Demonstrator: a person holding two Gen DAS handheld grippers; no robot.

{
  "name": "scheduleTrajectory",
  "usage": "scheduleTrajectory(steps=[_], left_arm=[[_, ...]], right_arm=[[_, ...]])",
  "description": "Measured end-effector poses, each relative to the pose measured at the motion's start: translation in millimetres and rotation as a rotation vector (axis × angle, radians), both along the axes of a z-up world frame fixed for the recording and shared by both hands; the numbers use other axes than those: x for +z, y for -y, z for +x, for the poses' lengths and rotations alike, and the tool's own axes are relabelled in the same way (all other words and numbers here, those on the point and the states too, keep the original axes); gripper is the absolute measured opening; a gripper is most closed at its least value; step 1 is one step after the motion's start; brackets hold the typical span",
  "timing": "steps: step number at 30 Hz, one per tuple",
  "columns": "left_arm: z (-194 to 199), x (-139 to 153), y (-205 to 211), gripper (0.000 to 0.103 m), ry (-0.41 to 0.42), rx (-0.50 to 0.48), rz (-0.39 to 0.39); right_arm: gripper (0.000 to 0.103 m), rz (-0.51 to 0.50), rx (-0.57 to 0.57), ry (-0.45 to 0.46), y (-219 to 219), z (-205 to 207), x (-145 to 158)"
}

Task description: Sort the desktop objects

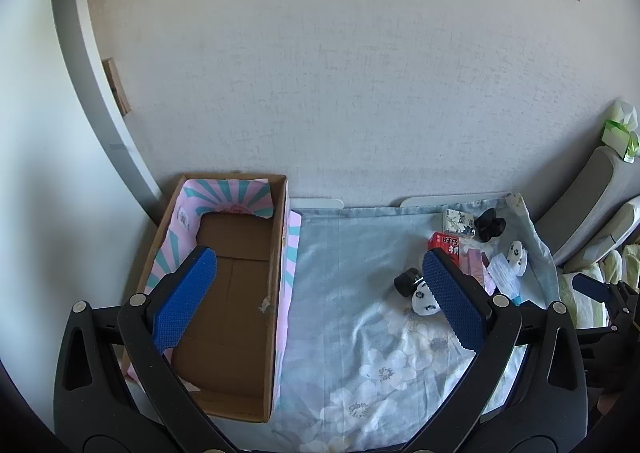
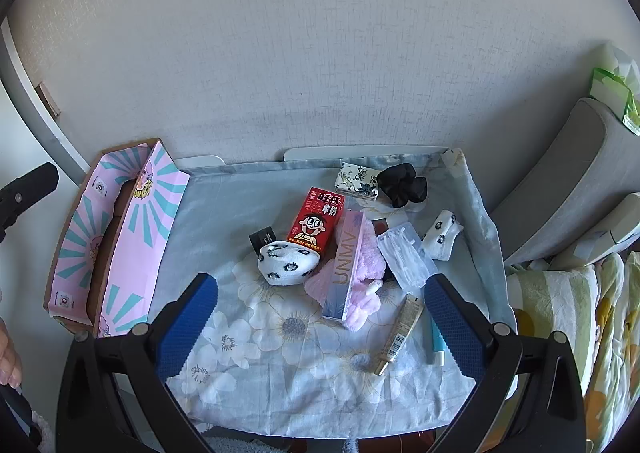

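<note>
Left wrist: cardboard box (image 1: 236, 293) empty, flush w/ cloth (image 1: 344, 293) edge.

Box (image 2: 132, 229) at my left on the cloth (image 2: 304, 373); milk carton (image 2: 316, 223) centre, scrunchie (image 2: 404, 181) behind it, tubes (image 2: 400, 337) nearest me.

Each gripper is built from glossy black plastic arms with triangular cut-outs. Round silver screws are set at the arm joints. The fingers of the left gripper (image 1: 320, 293) and the right gripper (image 2: 320, 327) are faced with blue pads (image 1: 185, 295) bearing a fine dotted texture and a serrated lower edge. Beside the right gripper's left arm, a hand (image 2: 9, 357) is partly seen.
</note>
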State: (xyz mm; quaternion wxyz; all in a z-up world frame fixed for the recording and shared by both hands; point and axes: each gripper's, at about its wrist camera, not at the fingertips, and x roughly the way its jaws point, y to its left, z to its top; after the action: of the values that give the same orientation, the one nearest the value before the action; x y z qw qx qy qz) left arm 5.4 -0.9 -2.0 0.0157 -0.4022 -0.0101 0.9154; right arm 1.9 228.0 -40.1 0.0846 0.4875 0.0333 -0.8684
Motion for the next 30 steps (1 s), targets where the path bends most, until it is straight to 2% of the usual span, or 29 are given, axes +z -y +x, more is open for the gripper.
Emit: scheduleTrajectory(steps=[30], left_arm=[[0.9, -4.4, -0.9, 0.103, 0.017, -0.011, -0.007]], right_arm=[[0.103, 0.000, 0.014, 0.003, 0.0, 1.3, 0.5]])
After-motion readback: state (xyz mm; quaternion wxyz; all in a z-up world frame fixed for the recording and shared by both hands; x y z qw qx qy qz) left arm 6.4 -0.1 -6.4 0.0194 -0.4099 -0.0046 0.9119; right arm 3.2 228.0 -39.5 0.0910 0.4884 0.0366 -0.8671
